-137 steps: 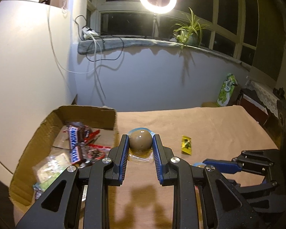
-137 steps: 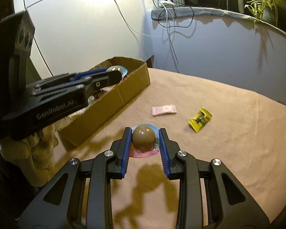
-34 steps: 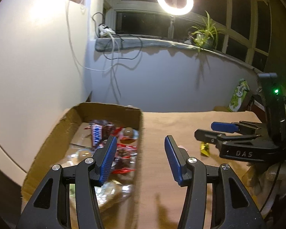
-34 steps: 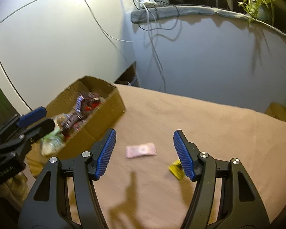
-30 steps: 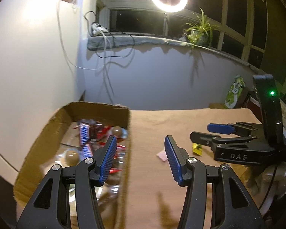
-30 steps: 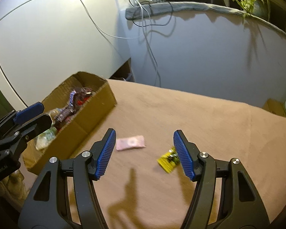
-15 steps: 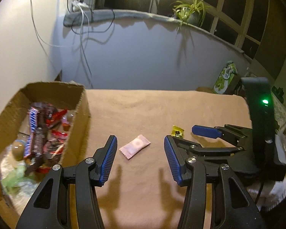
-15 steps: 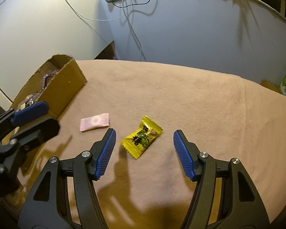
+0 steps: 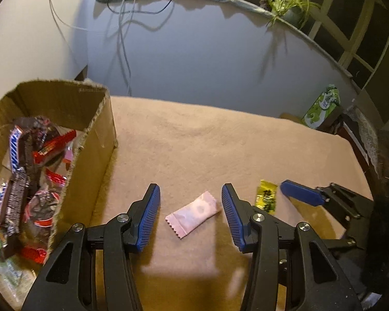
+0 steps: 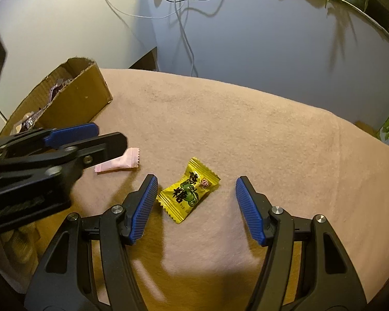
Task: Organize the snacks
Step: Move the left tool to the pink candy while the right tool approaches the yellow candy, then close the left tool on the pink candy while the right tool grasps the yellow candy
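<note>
Candies sit mid-frame between your wide-open jaws: pink candy for left gripper, yellow candy for right gripper, ready to pinch.

Tan blanketed table bears cardboard box, pink packet, yellow candy
</note>
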A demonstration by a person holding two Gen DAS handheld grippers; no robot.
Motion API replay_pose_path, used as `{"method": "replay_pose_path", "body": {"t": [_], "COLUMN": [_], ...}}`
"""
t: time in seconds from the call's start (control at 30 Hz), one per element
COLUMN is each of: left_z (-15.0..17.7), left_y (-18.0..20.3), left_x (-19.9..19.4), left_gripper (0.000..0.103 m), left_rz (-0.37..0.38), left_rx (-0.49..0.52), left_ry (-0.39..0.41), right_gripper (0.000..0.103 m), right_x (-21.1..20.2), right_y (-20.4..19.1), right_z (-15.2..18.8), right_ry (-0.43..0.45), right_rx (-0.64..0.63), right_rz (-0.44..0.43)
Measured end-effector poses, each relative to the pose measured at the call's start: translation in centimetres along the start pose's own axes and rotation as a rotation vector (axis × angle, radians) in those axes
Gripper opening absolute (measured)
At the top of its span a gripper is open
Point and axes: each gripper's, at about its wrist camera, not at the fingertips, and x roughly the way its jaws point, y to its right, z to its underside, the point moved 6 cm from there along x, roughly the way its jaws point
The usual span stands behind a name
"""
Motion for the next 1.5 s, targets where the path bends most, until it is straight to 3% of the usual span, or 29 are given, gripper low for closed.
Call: {"method": "replay_pose_path", "body": {"t": [0.17,0.33,0.63,0.8,0.97,1.17,1.37,1.5], "left_z": [0.4,1.0,2.7,2.5,2.2,2.2,2.2,2.3], "left_y": [-0.1,0.3,2.2,2.6,2.9,2.8,2.3,2.5], "left_x": [0.7,0.3,-0.2,-0.7,-0.4,0.3,0.2,0.1], "left_gripper": [0.043,0.041,0.031,0.031,0.040,0.041,0.021,0.019], "left_rz": [0.007,0.012,-0.072,-0.137,-0.120,-0.116,-0.106,-0.114], "left_rx": [0.003,0.034,0.217,0.298,0.324,0.312,0.257,0.266], "left_ry": [-0.028,-0.031,-0.015,0.035,0.048,0.019,0.018,0.023], "right_gripper": [0.065,0.058,0.058,0.058,0.059,0.061,0.061,0.058], "right_x": [-0.1,-0.3,-0.6,-0.8,-0.8,-0.6,0.0,0.1], "right_y": [0.2,0.9,2.7,3.4,3.5,3.3,2.7,2.2], "right_z": [0.3,0.3,0.5,0.6,0.6,0.4,-0.1,0.0], "right_ry": [0.000,0.000,0.003,0.010,0.013,0.013,0.013,0.012], "right_rx": [-0.014,-0.001,0.045,0.065,0.066,0.058,0.048,0.016], "right_rz": [0.002,-0.001,-0.008,-0.030,-0.040,-0.047,-0.026,0.001]}}
